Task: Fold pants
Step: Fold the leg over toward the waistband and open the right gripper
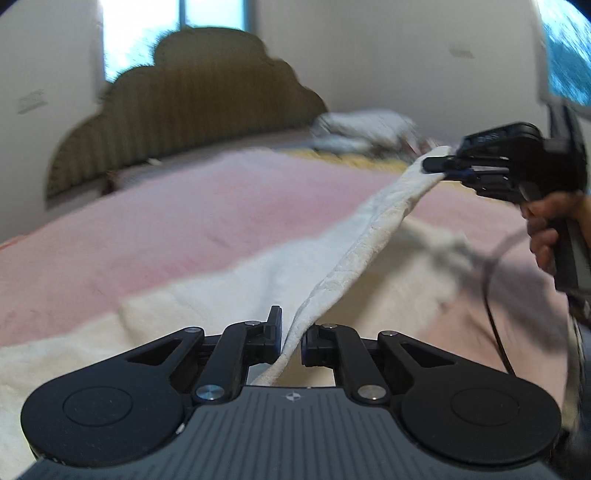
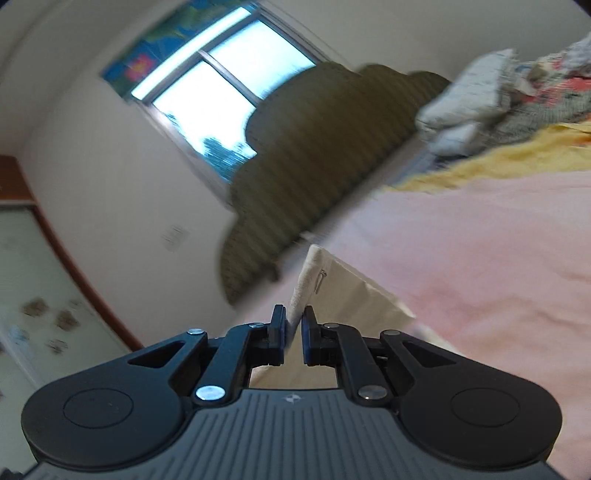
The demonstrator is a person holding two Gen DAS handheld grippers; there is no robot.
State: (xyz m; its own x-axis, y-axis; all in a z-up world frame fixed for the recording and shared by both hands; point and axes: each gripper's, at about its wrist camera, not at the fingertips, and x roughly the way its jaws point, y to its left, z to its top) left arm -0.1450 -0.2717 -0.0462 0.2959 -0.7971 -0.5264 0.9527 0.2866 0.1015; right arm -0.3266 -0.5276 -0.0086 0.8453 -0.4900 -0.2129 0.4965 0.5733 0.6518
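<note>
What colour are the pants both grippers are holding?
Cream white pants, clearest in the left wrist view.

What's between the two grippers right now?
In the left wrist view, a raised edge of the white pants runs from the left gripper to the right gripper, above the pink bedspread.

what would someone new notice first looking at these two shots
First, the white pants, lifted in a taut band over the pink bedspread, running from the left gripper at bottom centre up to the right gripper at upper right, both with jaws shut on the fabric. Next, the dark scalloped headboard under a bright window at the far wall.
</note>
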